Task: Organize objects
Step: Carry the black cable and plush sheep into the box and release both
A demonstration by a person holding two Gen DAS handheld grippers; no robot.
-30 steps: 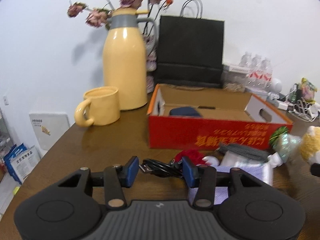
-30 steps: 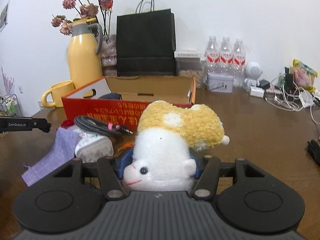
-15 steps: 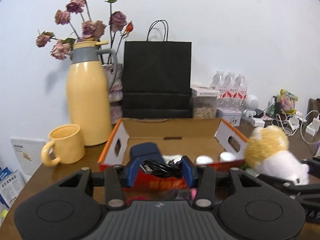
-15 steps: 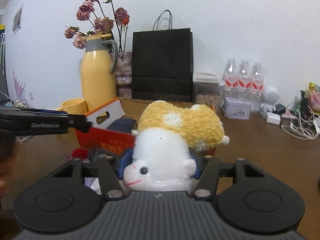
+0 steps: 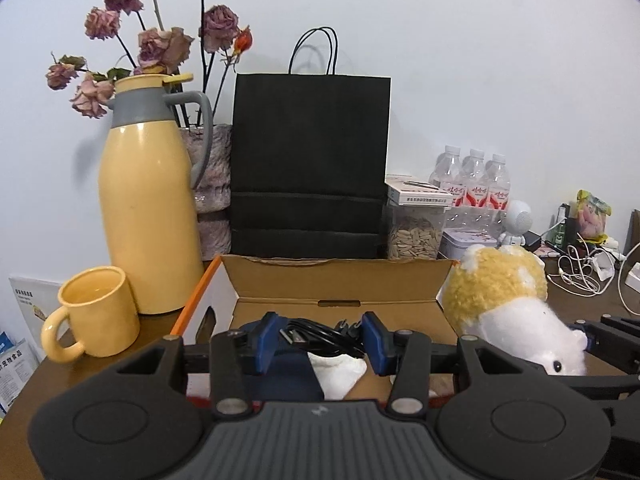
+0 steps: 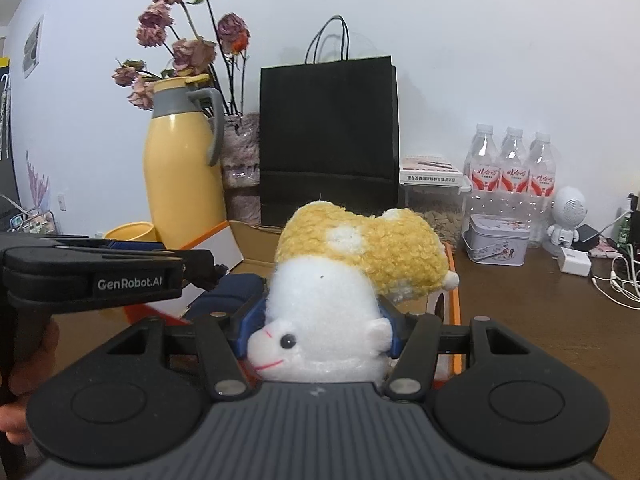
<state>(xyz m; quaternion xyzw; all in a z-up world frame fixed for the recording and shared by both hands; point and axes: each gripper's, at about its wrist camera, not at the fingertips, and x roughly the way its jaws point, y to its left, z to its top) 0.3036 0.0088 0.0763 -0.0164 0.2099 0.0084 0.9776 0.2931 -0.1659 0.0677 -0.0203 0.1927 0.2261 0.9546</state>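
Both tongs have come up off the bench w/ their loads and now hang over the open orange-and-brown cardboard box [image 5: 340,280], which a sec ago was well ahead of them, its red printed front facing the cameras.

Left tongs [image 5: 322,340]: blue pads clamped on the coiled black USB cable [image 5: 320,334], the plug end poking out toward the left pad. Directly below and just ahead of them sits the box interior, w/ a dark navy pouch [image 5: 288,376] and a white crumpled cloth [image 5: 340,370] already lying inside. The cable was down near bench level before; now it's above the box floor.

Right tongs [image 6: 316,332]: clamped on the yellow-and-white plush hamster toy [image 6: 340,280], pads squeezing its white belly, face pointing back at the camera, grip looks unchanged. Seen from the left side, the plush [image 5: 508,312] is just right of the left tongs, over the box's right end wall. The left tool body [image 6: 92,276] shows close on the right tongs' left.

Meaning, as I read it: carry is nearly done for both, what's left is lowering & letting go. Risk: the two are close together, plush is bulky, could snag the cable or the rim
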